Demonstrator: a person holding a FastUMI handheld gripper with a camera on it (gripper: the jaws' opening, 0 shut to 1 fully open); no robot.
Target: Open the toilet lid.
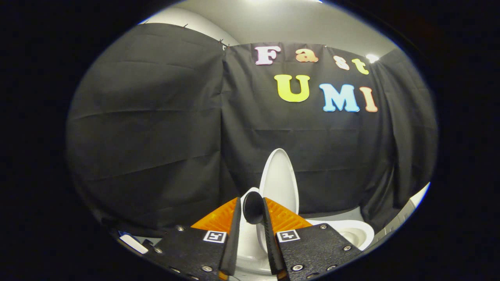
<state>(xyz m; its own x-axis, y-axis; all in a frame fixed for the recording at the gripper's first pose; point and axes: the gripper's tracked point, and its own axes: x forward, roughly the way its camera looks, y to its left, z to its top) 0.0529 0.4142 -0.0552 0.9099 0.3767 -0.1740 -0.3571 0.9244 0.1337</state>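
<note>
The tongs (253,212) are gripping a dark knob (252,207), with the raised toilet lid (279,179) standing upright just beyond.

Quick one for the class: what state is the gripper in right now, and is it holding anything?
Gripper: fingers nearly closed, with the raised toilet lid and a dark round knob in the narrow gap; whether both fingers press on either cannot be told.

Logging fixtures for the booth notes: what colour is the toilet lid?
White, a plain glossy finish. The toilet lid stands raised beyond the hand-held gripper, seen best in the gripper view.
</note>
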